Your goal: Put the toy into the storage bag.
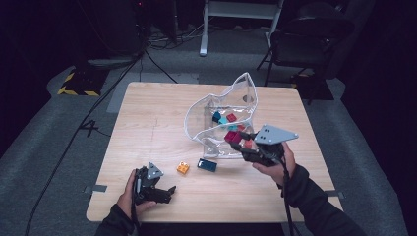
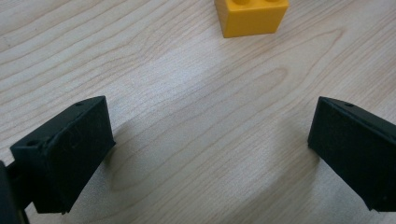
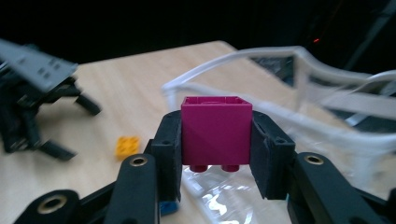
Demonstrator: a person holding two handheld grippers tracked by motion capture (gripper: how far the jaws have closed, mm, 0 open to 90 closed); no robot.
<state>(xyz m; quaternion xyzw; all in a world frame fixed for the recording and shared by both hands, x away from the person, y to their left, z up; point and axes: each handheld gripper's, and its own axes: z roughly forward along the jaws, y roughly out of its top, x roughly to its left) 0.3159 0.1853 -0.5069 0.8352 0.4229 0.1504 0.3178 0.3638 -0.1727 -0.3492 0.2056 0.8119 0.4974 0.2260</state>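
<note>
My right gripper [image 1: 237,142] is shut on a magenta brick [image 1: 231,136], held upside down above the table at the near edge of a clear plastic bag [image 1: 221,105]. In the right gripper view the magenta brick [image 3: 216,135] sits squeezed between the two pads, studs pointing down, with the right gripper [image 3: 216,123] raised over the bag's rim [image 3: 261,58]. My left gripper [image 1: 169,194] rests open near the table's front left. Its jaws stand wide apart over bare wood, and a yellow brick [image 2: 252,16] lies just beyond the left gripper [image 2: 210,149].
Several bricks, red, teal and blue, lie inside the bag [image 1: 227,119]. A yellow brick [image 1: 183,167] and a dark blue brick [image 1: 207,164] lie loose on the wooden table [image 1: 147,113]. Chairs and cables stand on the floor behind the table.
</note>
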